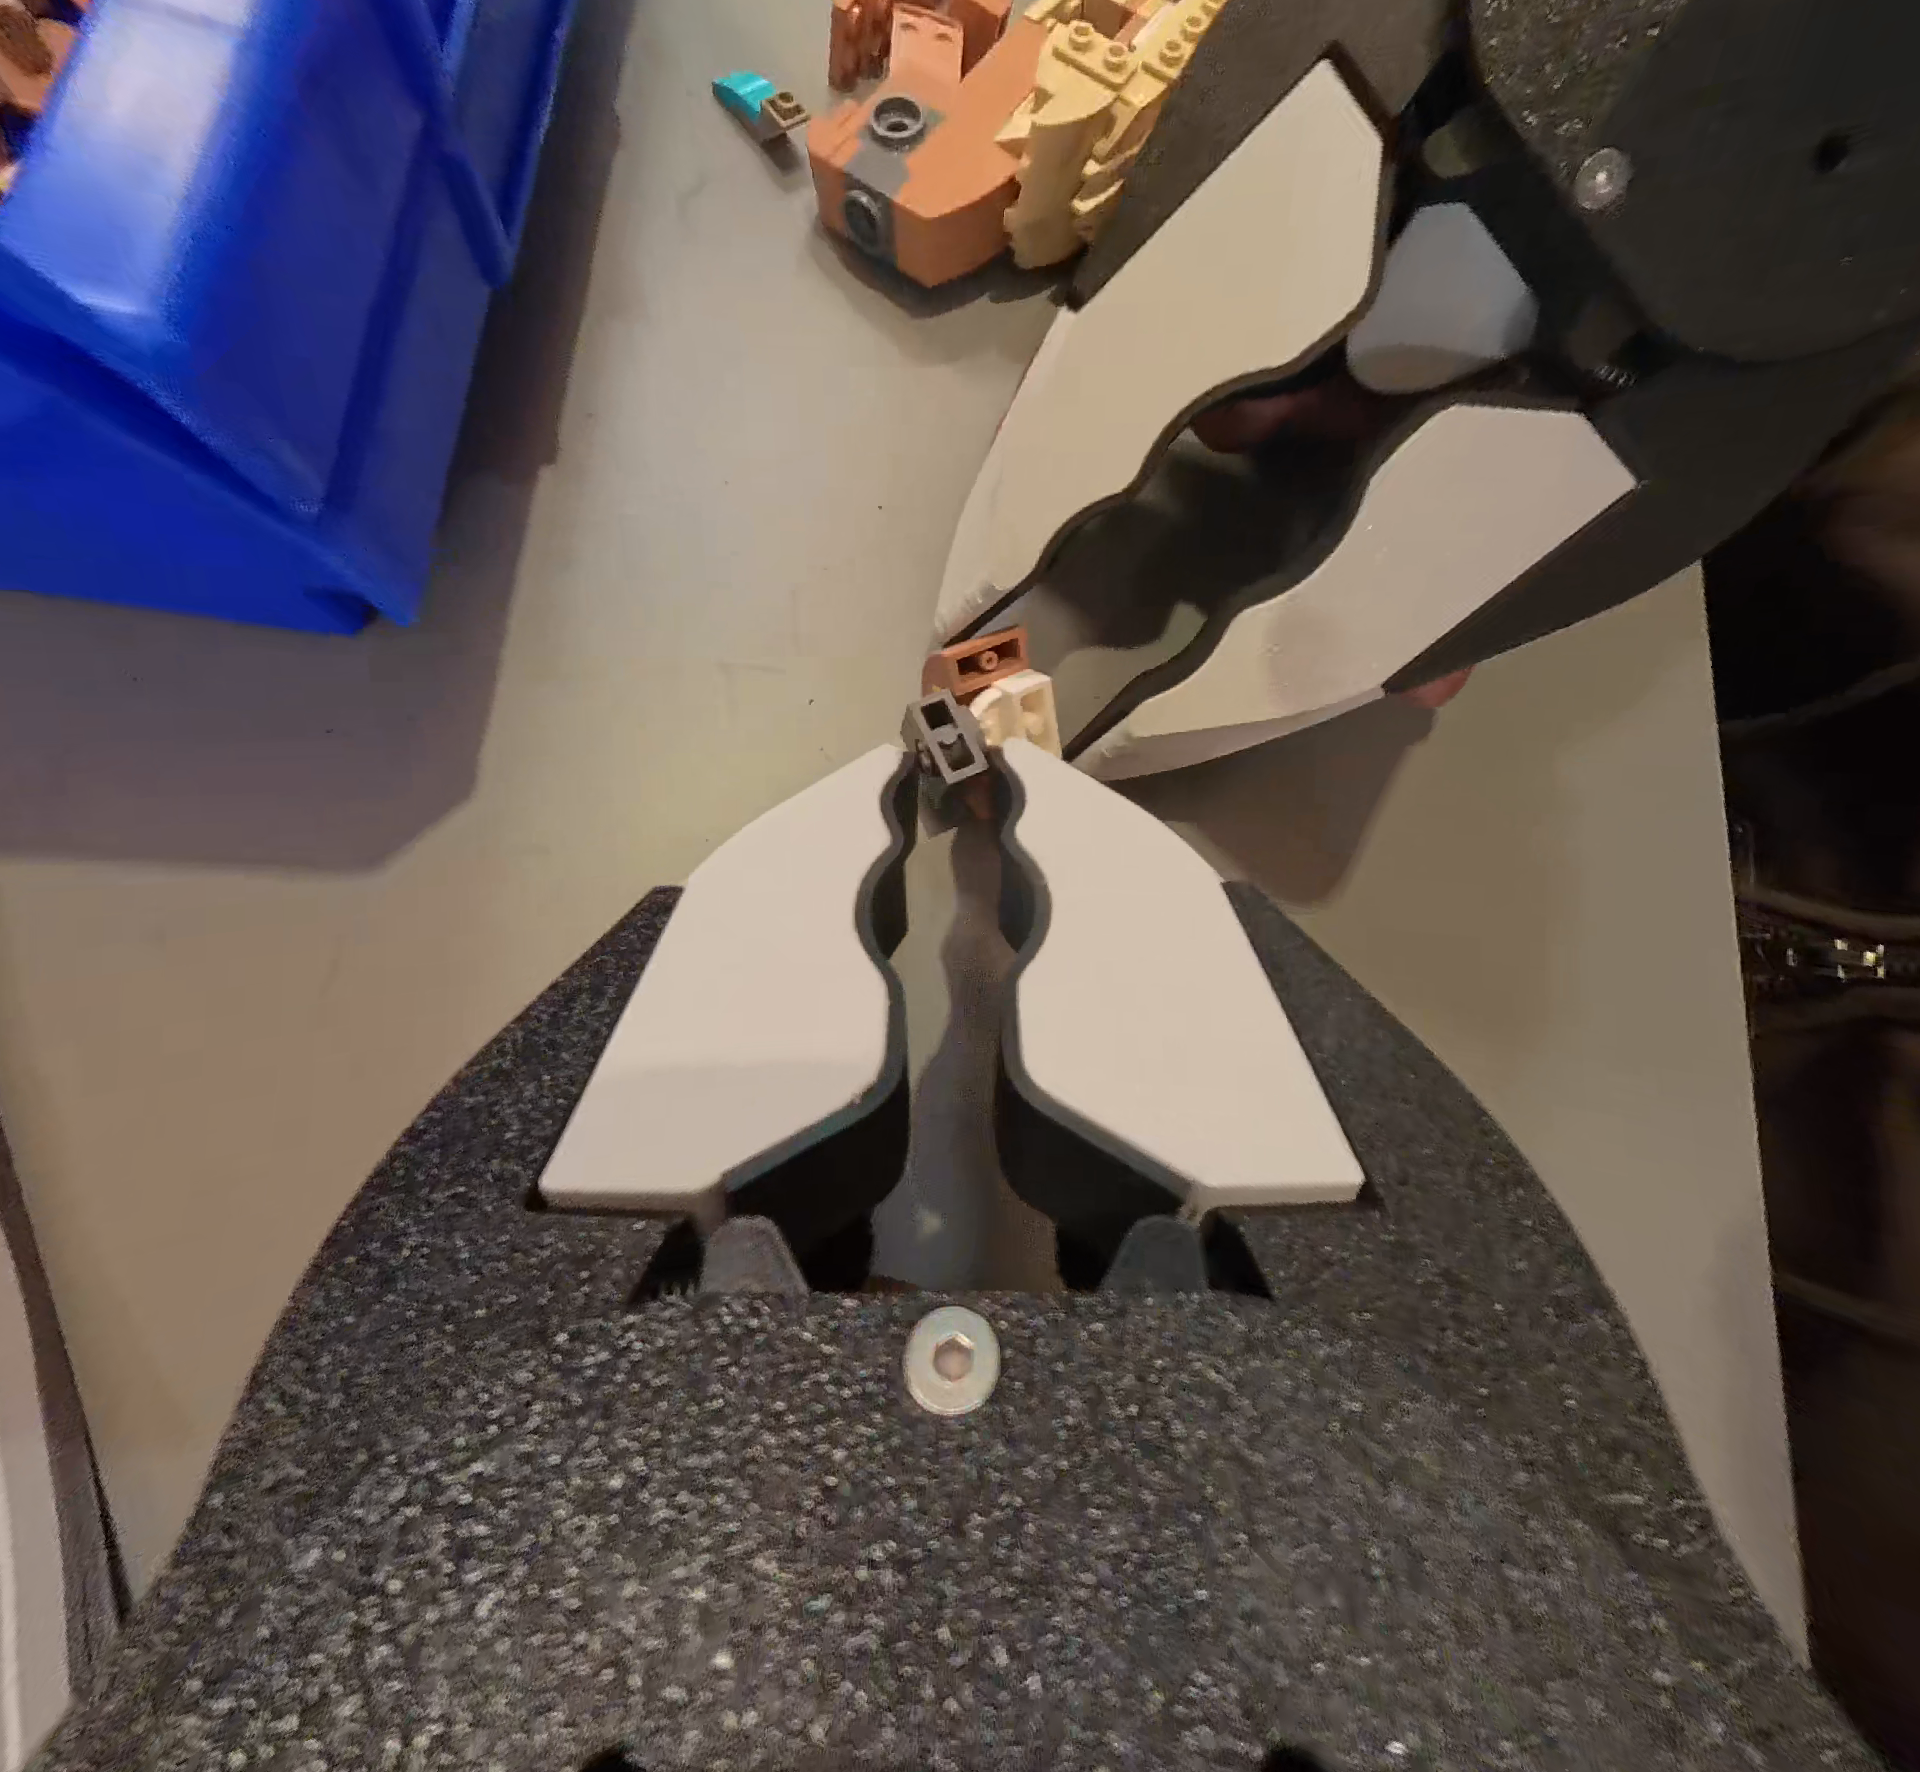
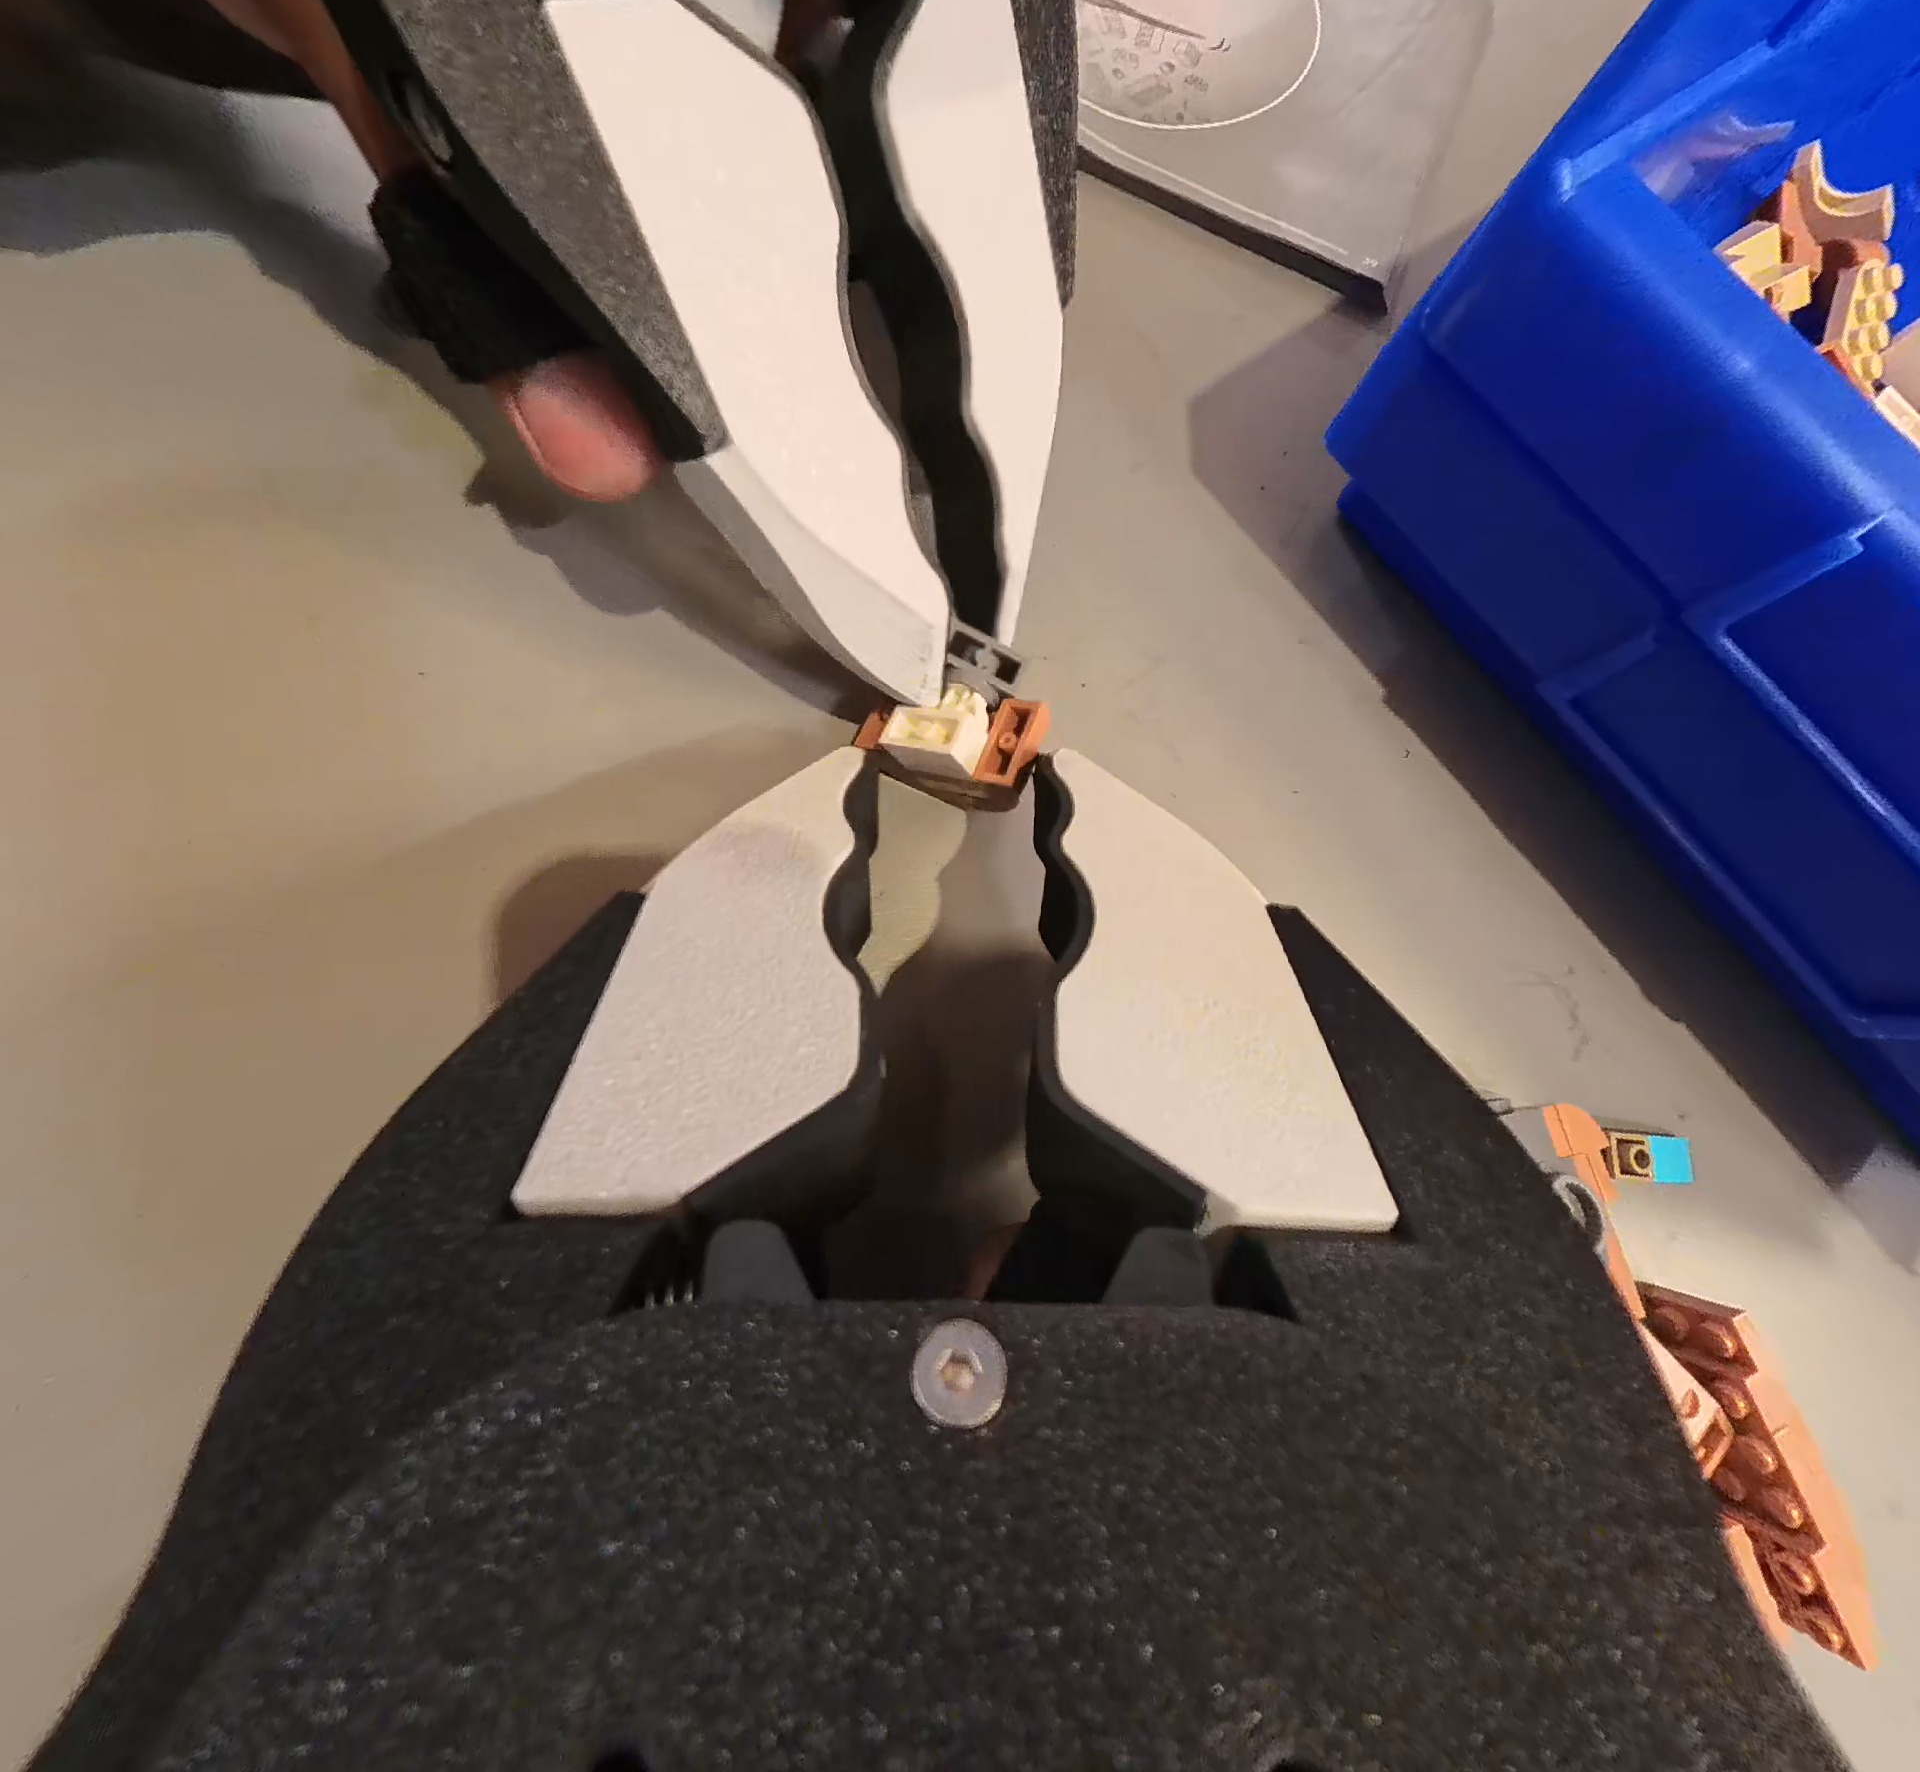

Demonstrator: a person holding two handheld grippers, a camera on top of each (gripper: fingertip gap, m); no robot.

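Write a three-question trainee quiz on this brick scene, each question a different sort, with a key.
1. True or false: the blue bin holds loose bricks.
2. Multiple choice: the brick between the left gripper's fingertips is A) grey, B) teal, C) green.
3. Short answer: which brick colours sit at the right gripper's fingertips?

Key
1. True; tan and brown bricks show inside it.
2. A; it is a small grey brick.
3. Brown and white: a small brown and white brick cluster, meeting the grey brick above the grey table.
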